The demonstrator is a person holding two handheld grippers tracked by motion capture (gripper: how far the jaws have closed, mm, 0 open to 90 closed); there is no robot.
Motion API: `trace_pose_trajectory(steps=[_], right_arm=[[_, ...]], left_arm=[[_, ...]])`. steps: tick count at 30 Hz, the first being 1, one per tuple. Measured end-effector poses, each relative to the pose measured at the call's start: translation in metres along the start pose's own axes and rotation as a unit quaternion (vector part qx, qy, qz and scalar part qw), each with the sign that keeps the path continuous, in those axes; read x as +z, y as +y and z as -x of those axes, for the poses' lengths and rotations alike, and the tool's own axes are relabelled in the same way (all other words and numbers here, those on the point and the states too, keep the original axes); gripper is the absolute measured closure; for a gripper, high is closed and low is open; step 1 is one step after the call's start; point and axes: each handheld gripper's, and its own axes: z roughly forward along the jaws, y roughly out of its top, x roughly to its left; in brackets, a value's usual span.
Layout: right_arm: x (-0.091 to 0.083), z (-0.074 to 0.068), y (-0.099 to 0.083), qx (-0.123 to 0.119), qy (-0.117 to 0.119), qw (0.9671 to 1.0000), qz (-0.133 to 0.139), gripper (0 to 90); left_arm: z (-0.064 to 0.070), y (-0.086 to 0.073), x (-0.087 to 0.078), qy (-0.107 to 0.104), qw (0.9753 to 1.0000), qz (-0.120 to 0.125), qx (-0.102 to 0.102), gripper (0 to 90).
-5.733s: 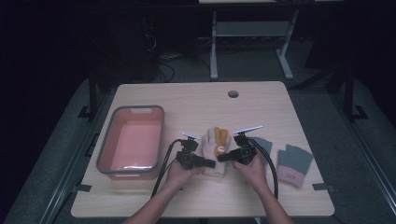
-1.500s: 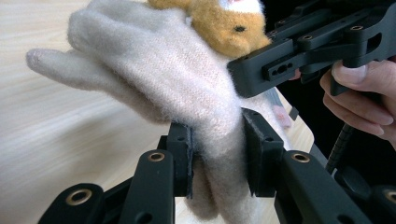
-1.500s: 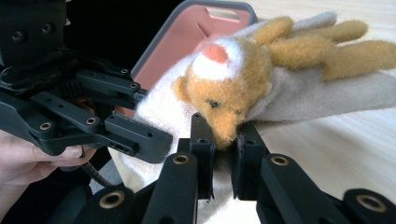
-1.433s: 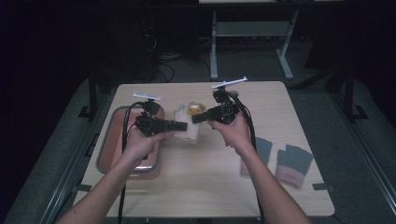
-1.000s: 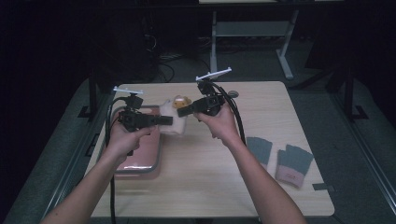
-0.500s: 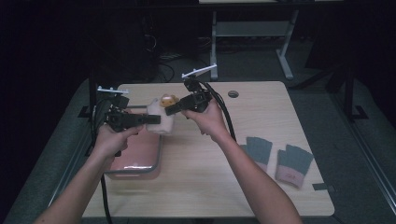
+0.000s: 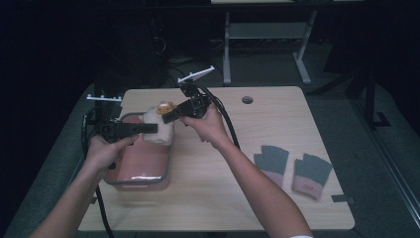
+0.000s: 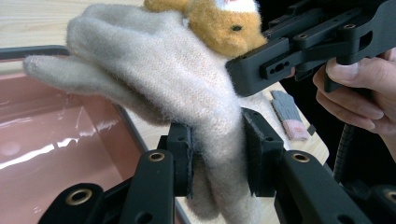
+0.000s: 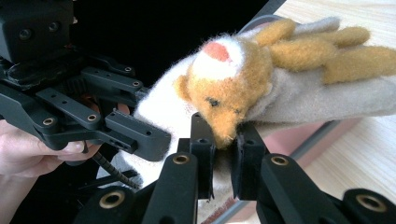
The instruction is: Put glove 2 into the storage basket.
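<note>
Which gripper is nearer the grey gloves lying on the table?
Right. The right gripper holds the fuzzy mitten nearer the grey gloves; the left gripper is farther, over the pink tub.

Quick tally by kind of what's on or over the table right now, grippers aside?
Cream mittens with a fox face: 1, held over the bin by the left gripper and right gripper
Grey gloves with pink cuffs: 2
Pink bins: 1
Total: 4
</note>
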Motion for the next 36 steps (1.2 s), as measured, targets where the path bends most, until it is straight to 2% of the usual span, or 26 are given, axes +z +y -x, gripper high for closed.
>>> trace_pose_trajectory(steps=[17, 27, 36], right_arm=[[0.037, -0.007, 0.013, -0.002, 0.026, 0.9994, -0.023, 81.1], [0.056, -0.004, 0.013, 0.005, 0.034, 0.9987, -0.037, 81.1], [0.079, 0.005, 0.008, 0.015, 0.043, 0.9976, -0.052, 81.1]], left_arm=[[-0.022, -0.011, -0.024, 0.018, 0.9996, 0.005, -0.021, 67.2], [-0.035, -0.019, -0.026, 0.025, 0.9990, -0.002, -0.037, 67.2], [-0.052, -0.031, -0.024, 0.032, 0.9979, -0.020, -0.053, 67.3]])
